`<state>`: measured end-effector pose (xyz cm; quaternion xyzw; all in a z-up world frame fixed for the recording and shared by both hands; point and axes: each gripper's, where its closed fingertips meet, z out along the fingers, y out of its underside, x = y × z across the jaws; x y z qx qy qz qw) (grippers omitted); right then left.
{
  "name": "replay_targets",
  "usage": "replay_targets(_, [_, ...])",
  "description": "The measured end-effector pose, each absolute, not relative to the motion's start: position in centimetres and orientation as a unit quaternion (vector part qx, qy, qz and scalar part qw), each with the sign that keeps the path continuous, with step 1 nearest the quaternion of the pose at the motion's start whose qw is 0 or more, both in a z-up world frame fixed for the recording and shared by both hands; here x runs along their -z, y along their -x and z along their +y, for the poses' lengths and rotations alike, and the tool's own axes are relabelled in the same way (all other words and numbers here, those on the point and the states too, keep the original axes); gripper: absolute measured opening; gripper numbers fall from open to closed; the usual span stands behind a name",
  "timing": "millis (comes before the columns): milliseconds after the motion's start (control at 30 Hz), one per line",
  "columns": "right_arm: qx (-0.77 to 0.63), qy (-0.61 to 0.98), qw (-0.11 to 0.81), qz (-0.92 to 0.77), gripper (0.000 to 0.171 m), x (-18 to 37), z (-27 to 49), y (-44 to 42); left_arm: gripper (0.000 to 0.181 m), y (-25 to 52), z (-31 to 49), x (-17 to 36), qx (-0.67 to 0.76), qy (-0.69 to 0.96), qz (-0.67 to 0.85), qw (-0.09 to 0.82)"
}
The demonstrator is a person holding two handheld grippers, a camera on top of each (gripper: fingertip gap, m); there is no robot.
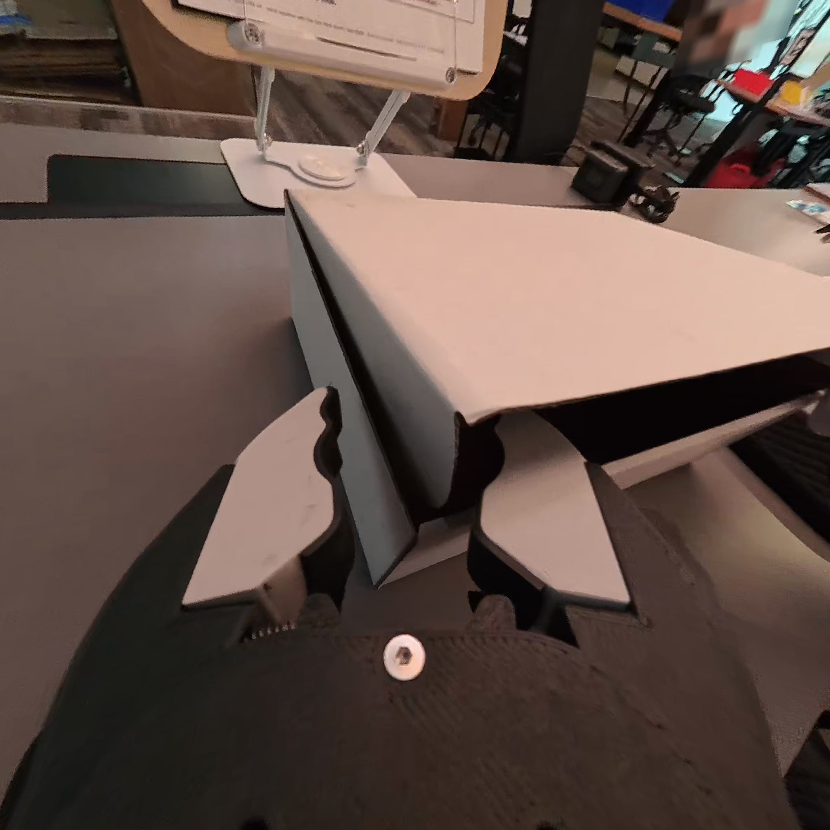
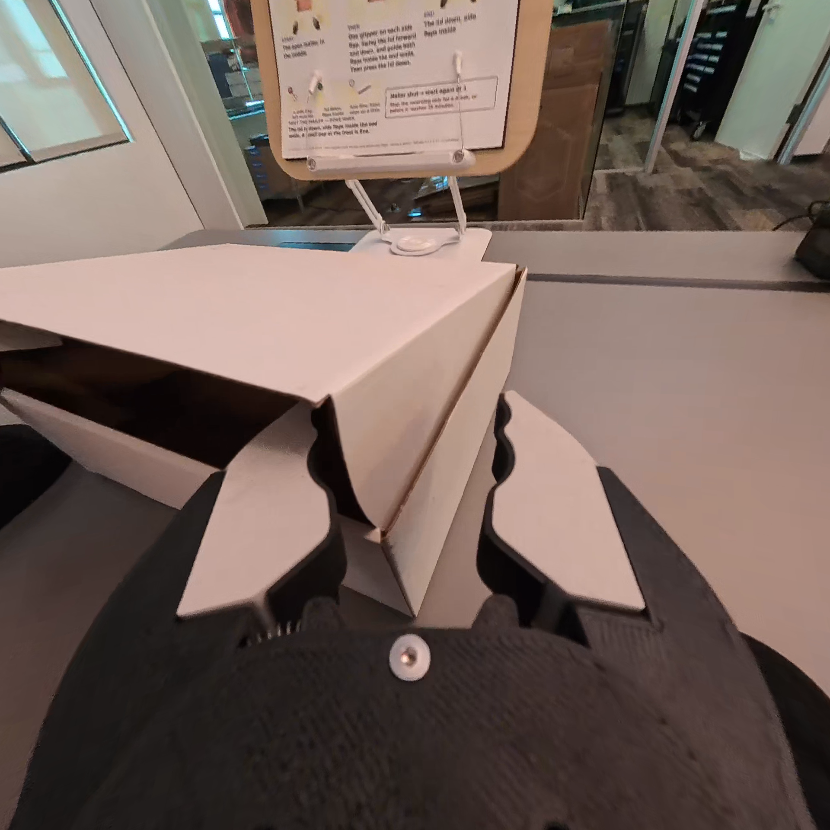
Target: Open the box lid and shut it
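A white cardboard box lies on the table with its lid (image 1: 539, 292) hinged at the back and its front edge lifted, leaving a dark gap above the front wall. My left gripper (image 1: 413, 422) is open at the box's left front corner, straddling the left side wall (image 1: 314, 359) and the lid's side flap (image 1: 404, 404). My right gripper (image 2: 408, 417) is open at the right front corner, straddling the right side wall (image 2: 485, 404) and the lid's flap (image 2: 395, 395). The lid (image 2: 224, 305) slopes down toward the back. The box's inside is hidden in shadow.
A wooden document stand with a printed sheet (image 1: 341, 45) stands on a white base (image 1: 314, 166) just behind the box; it also shows in the right wrist view (image 2: 395, 90). A black mat (image 1: 134, 314) lies under the box. A small black device (image 1: 602, 175) sits at the back right.
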<state>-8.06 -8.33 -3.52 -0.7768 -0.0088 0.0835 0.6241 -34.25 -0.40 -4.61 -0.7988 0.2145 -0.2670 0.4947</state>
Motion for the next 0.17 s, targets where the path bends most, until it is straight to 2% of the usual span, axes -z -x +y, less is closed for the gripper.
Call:
replay_targets(33, [-0.088,0.782,0.618,-0.004,0.069,3.75,-8.22,7.98,0.055,34.36,-0.25,4.72,0.260,0.804,0.213,0.491])
replay_targets(133, [-0.108,0.792,0.601,0.012,0.066,4.21,-8.03,7.82,0.049,34.62,-0.05,4.64,0.260,0.810,0.205,0.484])
replay_targets(167, [-0.115,0.794,0.597,0.016,0.062,4.26,-8.00,7.82,0.041,34.61,-0.11,4.53,0.266,0.809,0.205,0.482])
